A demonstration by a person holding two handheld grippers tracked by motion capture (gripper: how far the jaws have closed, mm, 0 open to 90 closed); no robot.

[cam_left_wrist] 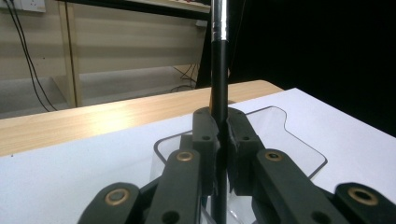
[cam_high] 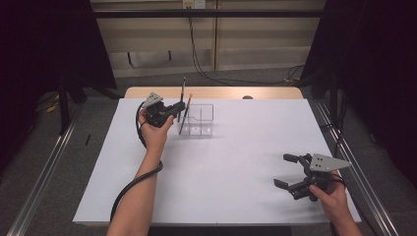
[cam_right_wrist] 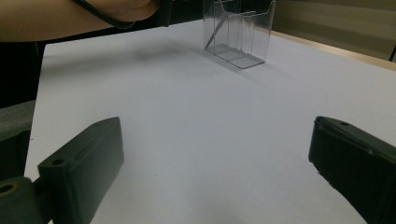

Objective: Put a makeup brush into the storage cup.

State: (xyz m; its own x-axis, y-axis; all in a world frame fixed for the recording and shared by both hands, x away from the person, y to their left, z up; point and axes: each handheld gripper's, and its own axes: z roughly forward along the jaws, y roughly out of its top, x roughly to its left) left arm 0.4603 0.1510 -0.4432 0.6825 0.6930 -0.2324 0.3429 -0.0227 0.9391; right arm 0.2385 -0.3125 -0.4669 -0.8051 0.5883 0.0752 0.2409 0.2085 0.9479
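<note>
Step in hand, by the look of it: lowering a pen [cam_high: 182,101] into the clear holder [cam_high: 198,119] at the far side of the table [cam_high: 236,187], toward 11 o'clock from table centre in the high view. Left gripper [cam_high: 173,111] clamped on the pen, jaws pressed together on the black barrel just below its silver band, as seen in the left gripper view [cam_left_wrist: 219,84]. Pen upright, lower part already down inside the holder's left compartment; whether the tip touches the floor of it, hard to tell. A second, thinner stick [cam_high: 186,114] leaning in the same holder, just at 3 o'clock of the held pen.

Right gripper [cam_high: 293,171] idle at 4 o'clock of the table, near the front right edge, jaws wide apart with nothing between, well apart from the holder [cam_right_wrist: 239,32].

Next move, judged from this: ease the pen down the rest of the way, then spread the jaws and lift straight up, clear of the holder's rim [cam_left_wrist: 299,135]. Calls for a plumb descent and a gentle release, since the holder looks light and could tip or slide at a sideways nudge. Worth keeping the jaws clear of the leaning stick on withdrawal.
</note>
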